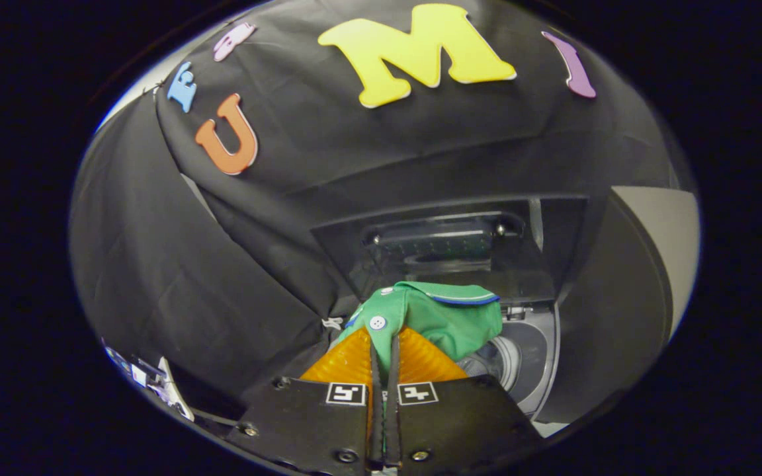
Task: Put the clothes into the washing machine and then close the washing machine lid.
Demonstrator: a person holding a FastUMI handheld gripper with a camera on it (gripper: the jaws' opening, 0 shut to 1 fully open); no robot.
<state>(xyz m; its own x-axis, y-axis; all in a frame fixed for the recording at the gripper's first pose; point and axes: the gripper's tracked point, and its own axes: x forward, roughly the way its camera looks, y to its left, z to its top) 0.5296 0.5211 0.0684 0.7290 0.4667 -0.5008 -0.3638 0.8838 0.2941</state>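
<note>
2 fingers of your gripper (384, 347) are pinched tight on the green shirt (444, 314), which hangs just above the washing machine (540, 357), over its drum opening, in front of the raised lid (447, 248).

The supporting surface shows as a small pale patch (548, 428) beside the base of the washing machine (543, 370); its material cannot be determined. The machine appears to stand on this surface. Its lid (447, 244) is raised upright at the rear, exposing the drum (497, 360). The gripper (384, 347) has both fingers pressed together on a green garment (447, 317), which is held above the opening.
</note>
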